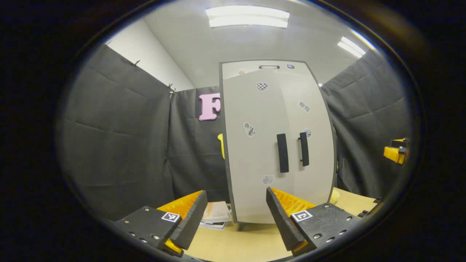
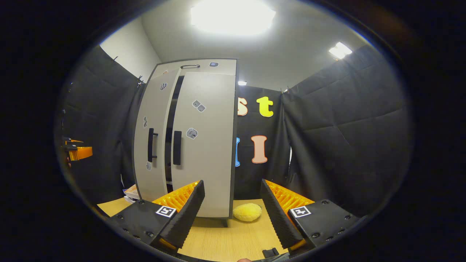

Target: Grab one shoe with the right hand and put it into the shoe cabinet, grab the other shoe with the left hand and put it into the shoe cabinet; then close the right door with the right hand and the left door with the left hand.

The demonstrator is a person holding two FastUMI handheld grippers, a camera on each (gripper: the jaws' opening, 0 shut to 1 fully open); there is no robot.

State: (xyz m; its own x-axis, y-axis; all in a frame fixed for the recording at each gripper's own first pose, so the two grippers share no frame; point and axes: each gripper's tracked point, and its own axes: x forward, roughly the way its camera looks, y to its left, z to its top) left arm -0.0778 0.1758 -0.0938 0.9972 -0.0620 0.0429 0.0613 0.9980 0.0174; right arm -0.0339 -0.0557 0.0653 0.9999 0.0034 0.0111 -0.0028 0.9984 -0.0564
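Both claws, the left claw (image 1: 233, 218) and the right claw (image 2: 233, 214), hang wide open and hold nothing, back from the shoe cabinet (image 2: 189, 138). Its doors are almost closed, a dark gap between them, so the shoes are probably inside.

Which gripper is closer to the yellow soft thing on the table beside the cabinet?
Right. The yellow plush object lies just ahead of the right gripper, between its open fingers. From the left gripper it only peeks out past the cabinet at the far side.
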